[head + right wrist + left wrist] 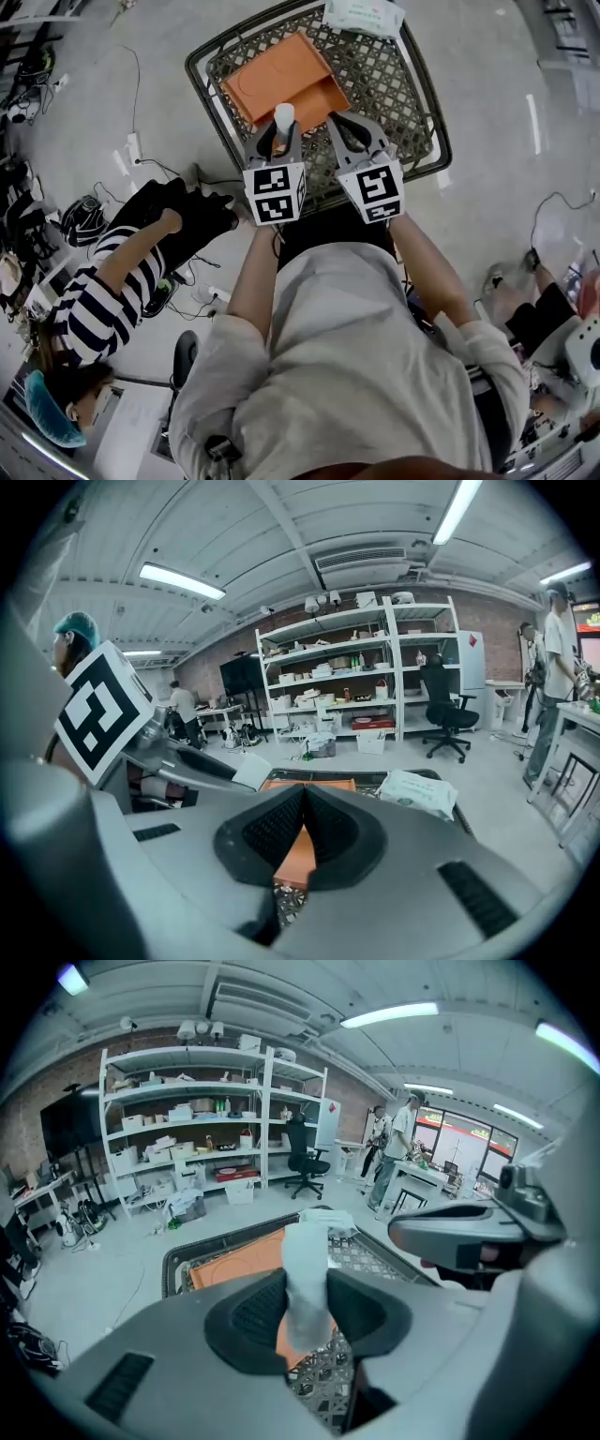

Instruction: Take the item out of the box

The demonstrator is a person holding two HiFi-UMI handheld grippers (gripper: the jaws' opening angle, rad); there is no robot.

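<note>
You hold the white item (283,114), which looks like a small bottle, upright in your left gripper (280,139). It sits over the near edge of the orange box (281,75). The box lies flat on the mesh floor of the cart (194,62). Keeping the item upright and gripped on its body looks like the sensible way to draw it straight up without snagging the box wall. It seems to be lifted out of the box already, or very nearly. No view shows how much height there is between them.

In the left gripper view your jaws are closed to a narrow gap on the item (306,1288), one pad on each side of its lower half. Its top stands well above them. The box (234,1265) shows behind it.

Your right gripper (349,127) hangs just beside the left one, near the box's right corner, probably ready to steady the box. In the right gripper view its jaws are pressed together at the tips (302,799), with nothing clearly between them. The box (298,855) shows through the gap beneath. I can't tell whether the tips touch its edge.

A white packet (364,14) lies in the cart's far corner, well apart from both grippers.
</note>
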